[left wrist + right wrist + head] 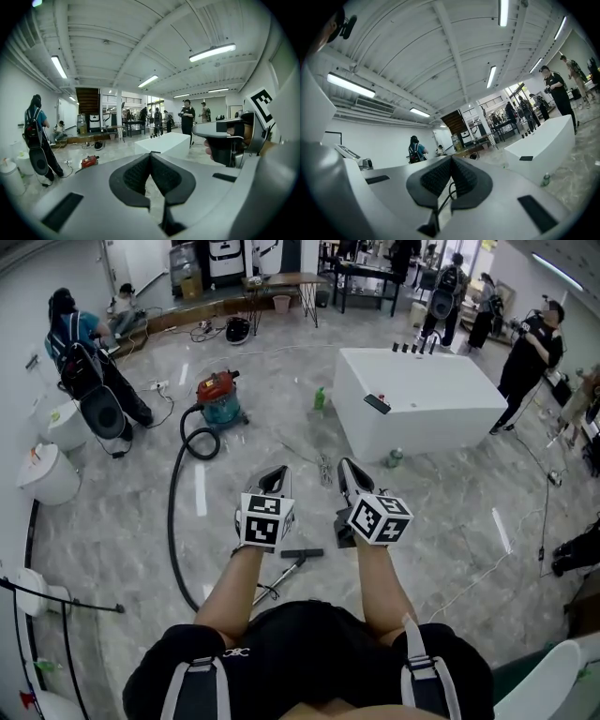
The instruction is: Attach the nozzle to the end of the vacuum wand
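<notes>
**A:** Head view, starting at the left: what is there?

**B:** A person with a backpack [80, 367] stands near the wall. To the right, a red and teal vacuum cleaner [218, 399] sits on the marble floor [112, 521]. Its black hose [171, 512] curves down toward the near side.

**A:** And the left tongs?

**B:** The left tongs [275, 479] are held up in front of the body, well above the floor. In the left gripper view the pads [133, 176] meet at their tips. The tongs are closed and grip nothing.

**A:** Where is the nozzle?

**B:** It is on the floor, below and between the two tongs. The black nozzle [302, 553] lies crosswise at the far end of the silvery wand [284, 576]. The wand slants back toward the person's lap. The two touch, but I cannot tell whether they are locked together. Neither pair of tongs is in contact with them.

**A:** The right tongs?

**B:** The right tongs [349, 476] are raised just beside the left pair. In the right gripper view their pads [436, 180] are pressed tip to tip, so they are closed too, with nothing held.

**A:** Further right?

**B:** A green bottle [320, 397] stands on the floor beside a white tabletop [441, 390]. A small flat black thing [377, 403] lies on the tabletop, and a can [395, 457] sits on the floor at its foot. At the far right stands a person in black [530, 357].
</notes>
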Demonstrator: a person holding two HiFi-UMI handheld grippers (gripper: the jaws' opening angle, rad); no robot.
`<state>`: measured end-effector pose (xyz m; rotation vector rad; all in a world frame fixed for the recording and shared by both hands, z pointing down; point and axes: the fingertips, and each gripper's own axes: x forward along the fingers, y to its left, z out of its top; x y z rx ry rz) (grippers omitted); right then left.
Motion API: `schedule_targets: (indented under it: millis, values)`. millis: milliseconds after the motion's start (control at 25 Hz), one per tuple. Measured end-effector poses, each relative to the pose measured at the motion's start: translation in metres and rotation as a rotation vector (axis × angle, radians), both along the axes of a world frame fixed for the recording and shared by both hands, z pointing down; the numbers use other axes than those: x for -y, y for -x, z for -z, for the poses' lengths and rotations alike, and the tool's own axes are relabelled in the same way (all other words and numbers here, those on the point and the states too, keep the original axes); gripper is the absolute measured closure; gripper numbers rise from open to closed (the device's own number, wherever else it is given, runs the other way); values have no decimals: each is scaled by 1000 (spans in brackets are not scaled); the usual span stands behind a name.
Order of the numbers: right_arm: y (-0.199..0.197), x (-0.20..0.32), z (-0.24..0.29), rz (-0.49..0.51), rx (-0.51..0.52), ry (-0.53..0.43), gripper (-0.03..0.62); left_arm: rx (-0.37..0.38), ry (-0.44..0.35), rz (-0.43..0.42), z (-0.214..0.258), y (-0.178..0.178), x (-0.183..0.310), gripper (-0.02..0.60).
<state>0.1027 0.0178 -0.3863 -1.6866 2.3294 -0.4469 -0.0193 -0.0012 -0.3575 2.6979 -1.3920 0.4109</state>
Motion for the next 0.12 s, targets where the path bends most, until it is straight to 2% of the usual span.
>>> schedule_targets:
  millis: [120]
  values:
    - [0,6,-2,1,-2,0,580,-32,18,-15,-1,-2,6,574]
